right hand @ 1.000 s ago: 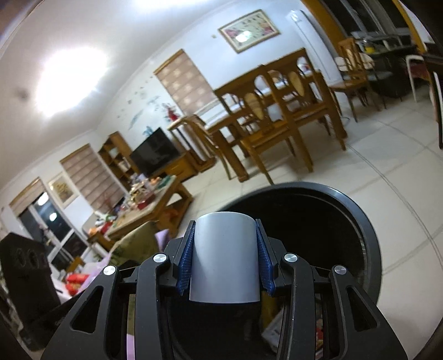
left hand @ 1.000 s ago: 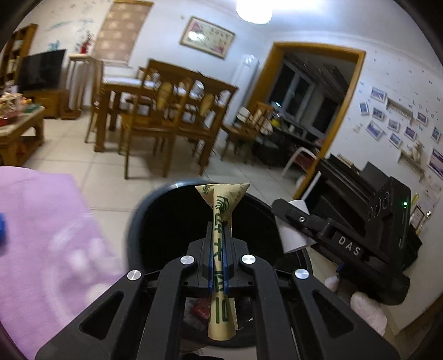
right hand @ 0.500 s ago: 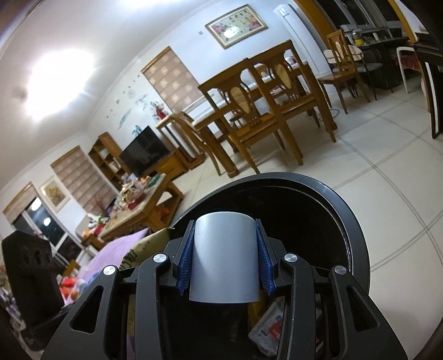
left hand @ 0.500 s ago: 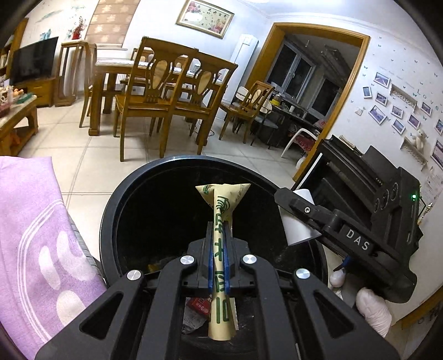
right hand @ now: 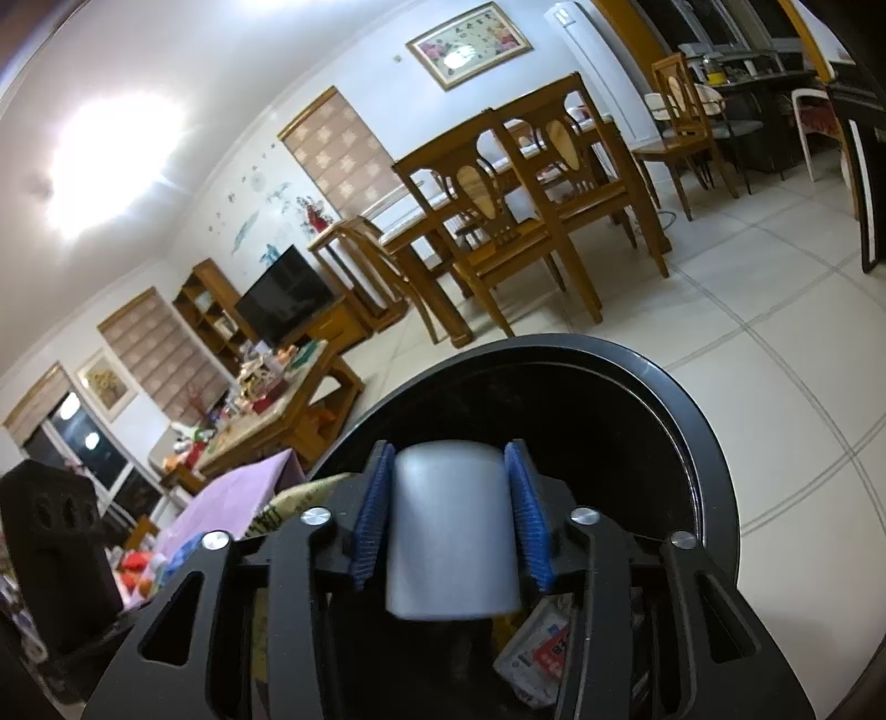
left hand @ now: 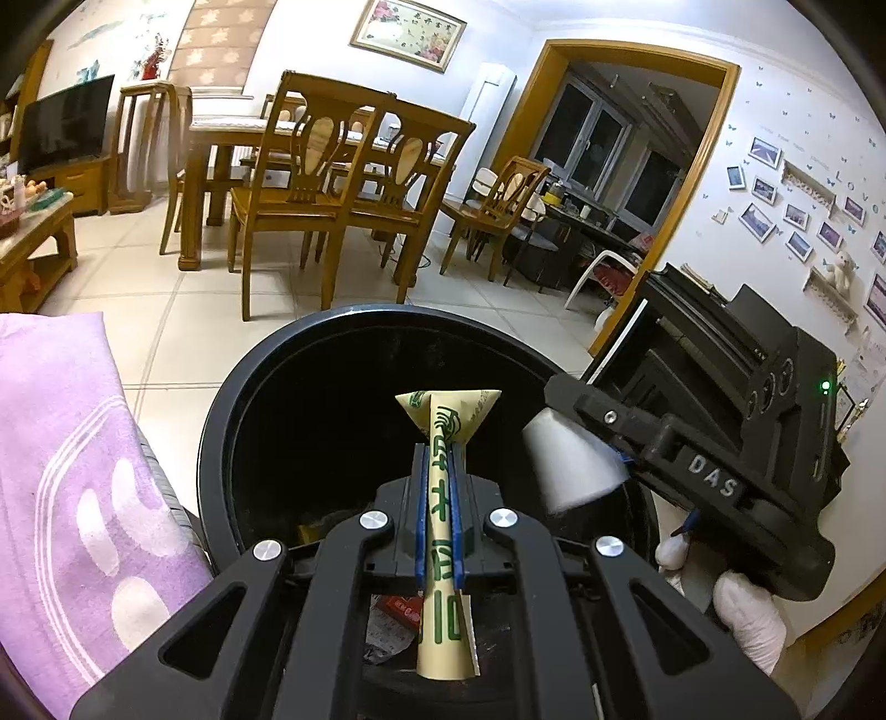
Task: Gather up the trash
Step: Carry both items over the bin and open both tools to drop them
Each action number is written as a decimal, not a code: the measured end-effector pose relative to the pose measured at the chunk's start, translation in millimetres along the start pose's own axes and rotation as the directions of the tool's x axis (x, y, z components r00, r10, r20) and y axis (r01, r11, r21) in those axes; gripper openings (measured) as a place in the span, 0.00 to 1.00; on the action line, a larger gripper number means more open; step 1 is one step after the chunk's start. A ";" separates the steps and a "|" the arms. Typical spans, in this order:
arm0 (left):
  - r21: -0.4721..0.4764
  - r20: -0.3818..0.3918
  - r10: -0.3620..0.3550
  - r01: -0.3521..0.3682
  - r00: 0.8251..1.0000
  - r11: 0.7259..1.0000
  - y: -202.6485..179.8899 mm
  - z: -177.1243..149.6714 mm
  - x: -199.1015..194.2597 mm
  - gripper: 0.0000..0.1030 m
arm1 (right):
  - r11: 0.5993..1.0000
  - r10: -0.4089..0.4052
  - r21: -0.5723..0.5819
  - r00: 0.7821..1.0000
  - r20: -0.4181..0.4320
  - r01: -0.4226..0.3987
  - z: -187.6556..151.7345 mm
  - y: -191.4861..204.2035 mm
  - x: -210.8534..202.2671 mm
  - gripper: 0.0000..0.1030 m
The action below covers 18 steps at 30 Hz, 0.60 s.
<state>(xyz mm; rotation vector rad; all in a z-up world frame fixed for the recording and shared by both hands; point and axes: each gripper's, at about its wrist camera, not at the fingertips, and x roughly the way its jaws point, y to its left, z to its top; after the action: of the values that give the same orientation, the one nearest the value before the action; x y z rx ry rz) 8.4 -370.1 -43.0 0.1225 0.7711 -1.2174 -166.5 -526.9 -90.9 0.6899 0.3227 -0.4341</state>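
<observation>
- A round black plastic trash bin [left hand: 221, 443] fills the lower middle of both wrist views; its glossy rim is open, and wrappers [right hand: 540, 648] with red print lie in its dark inside.
- The left gripper [left hand: 437, 482], bottom centre of the left view, is clamped tight on a flattened beige paper wrapper with green characters [left hand: 443, 554]. The wrapper stands upright between the blue pads, and its top fans into a triangle over the bin mouth.
- The right gripper [right hand: 448, 498] has just been opening. A grey-white paper cup [right hand: 451, 526] sits between its blue ribbed pads, slightly blurred, with a thin gap showing on each side, so the pads no longer squeeze it. The cup is above the bin opening.
- In the left view the same right gripper comes in from the right edge, held by a hand in a white glove [left hand: 747, 620].
- A lilac cloth with white ovals [left hand: 66, 471] covers the lower left of the left view, beside the bin.
- The floor [left hand: 144, 332] is pale glossy tile with thin grout lines.
- Beyond it stand a wooden dining table and carved chairs [left hand: 326, 188], a dark television [left hand: 61, 130] at upper left and a low wooden coffee table [right hand: 277, 410] crowded with small items.
- A framed picture [left hand: 410, 30] hangs high on the white wall; small photos dot the wall at right.
</observation>
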 end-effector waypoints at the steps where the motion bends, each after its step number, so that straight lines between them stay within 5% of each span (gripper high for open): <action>1: 0.004 -0.001 0.006 -0.006 1.000 1.000 -2.7 -0.2 1.2 0.09 | 1.000 0.003 0.004 1.000 0.003 -0.003 -0.4 -1.3 0.0 0.54; 4: 0.008 0.000 0.016 -0.016 1.000 1.000 -5.8 -0.9 1.7 0.18 | 1.000 0.008 0.002 1.000 0.014 -0.008 0.0 -3.2 -1.0 0.62; 6: 0.014 0.020 0.031 -0.031 0.999 0.999 -9.5 -1.1 -1.4 0.50 | 1.000 0.009 -0.003 1.000 0.021 -0.009 0.5 -4.4 -2.3 0.65; 9: 0.025 0.079 0.045 -0.047 0.996 0.999 -12.8 -2.3 -10.8 0.79 | 1.000 0.018 -0.008 0.999 0.029 -0.018 1.7 -3.6 -5.0 0.66; 13: 0.027 0.099 0.059 -0.062 0.993 0.998 -13.9 -3.4 -14.3 0.93 | 1.000 0.018 -0.013 0.999 0.046 -0.017 2.4 -1.1 -9.0 0.76; 15: 0.020 0.106 0.060 -0.063 0.993 0.998 -11.3 -3.2 -15.4 0.95 | 1.000 0.023 -0.002 0.998 0.067 -0.023 3.0 -1.9 -12.2 0.78; 18: 0.006 0.097 0.060 -0.061 0.993 0.998 -8.0 -3.7 -15.2 0.95 | 0.999 0.030 0.021 0.995 0.090 -0.032 5.4 -2.9 -17.2 0.95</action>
<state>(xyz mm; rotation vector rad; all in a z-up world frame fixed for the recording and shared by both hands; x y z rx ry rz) -2.3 -359.2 -34.2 0.0933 0.6733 -1.1608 -182.0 -527.8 -81.2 0.6944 0.2220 -0.4384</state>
